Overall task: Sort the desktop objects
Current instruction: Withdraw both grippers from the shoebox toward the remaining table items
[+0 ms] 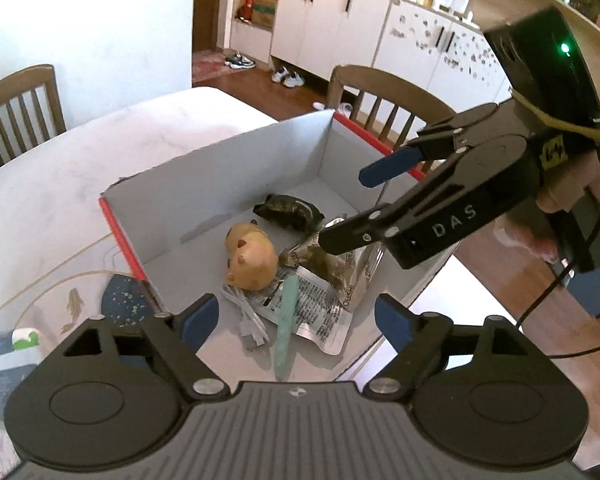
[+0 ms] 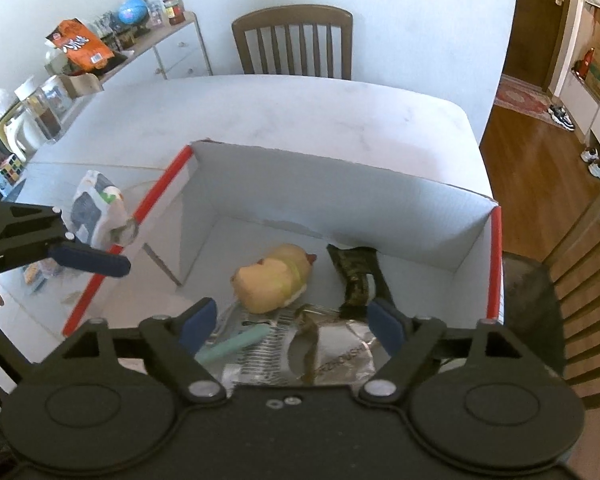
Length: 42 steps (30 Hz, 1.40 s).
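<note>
both grippers wide, holding nothing: left gripper [image 1: 296,322] and right gripper [image 2: 292,320] up over the white box [image 1: 228,176]. inside, on the box floor: yellow toy [image 1: 252,260], dark packet [image 1: 288,210], silver bag [image 1: 320,308], green stick [image 1: 286,328], white cable [image 1: 246,316]. box near the desk [image 2: 280,108] edge.

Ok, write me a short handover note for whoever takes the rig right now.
Left gripper: open, empty, over the box.
Right gripper: open, empty, over the same box.
In the box: plush toy, dark packet, silver pouch, mint stick, white cable.
Left out: a white-and-grey pack on the table beside the box.
Done: five items boxed.
Left: probably box that pack; check the table edge for more.
</note>
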Each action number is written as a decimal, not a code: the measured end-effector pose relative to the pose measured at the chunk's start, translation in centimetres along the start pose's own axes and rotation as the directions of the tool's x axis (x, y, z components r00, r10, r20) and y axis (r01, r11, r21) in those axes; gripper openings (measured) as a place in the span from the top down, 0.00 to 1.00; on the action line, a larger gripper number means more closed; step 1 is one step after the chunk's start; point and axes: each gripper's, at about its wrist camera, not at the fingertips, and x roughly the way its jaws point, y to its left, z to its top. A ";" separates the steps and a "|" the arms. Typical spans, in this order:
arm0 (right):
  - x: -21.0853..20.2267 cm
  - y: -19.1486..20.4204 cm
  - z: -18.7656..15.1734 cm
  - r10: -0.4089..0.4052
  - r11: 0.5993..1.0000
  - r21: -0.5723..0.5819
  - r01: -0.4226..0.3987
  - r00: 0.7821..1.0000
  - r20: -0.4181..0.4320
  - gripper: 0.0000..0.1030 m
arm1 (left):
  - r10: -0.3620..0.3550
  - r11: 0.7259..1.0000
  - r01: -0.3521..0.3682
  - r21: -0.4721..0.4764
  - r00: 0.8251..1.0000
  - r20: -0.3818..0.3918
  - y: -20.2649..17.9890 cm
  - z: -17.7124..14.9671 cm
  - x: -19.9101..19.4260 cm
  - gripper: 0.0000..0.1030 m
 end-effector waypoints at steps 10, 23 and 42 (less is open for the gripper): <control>-1.7 4.2 0.5 -0.005 1.000 -0.018 0.005 0.999 0.047 0.11 | -0.003 0.999 0.004 -0.045 0.999 0.041 1.8 -2.7 -3.4 0.00; -0.7 13.2 1.5 0.015 1.000 -0.015 -0.015 0.998 0.055 0.11 | 0.049 0.998 -0.046 -0.047 0.996 0.074 6.9 -8.4 -9.6 0.00; 4.8 26.0 3.0 0.035 0.999 -0.018 -0.034 0.998 0.043 0.13 | 0.177 0.973 -0.168 -0.158 0.983 0.047 17.5 -17.5 -14.9 0.00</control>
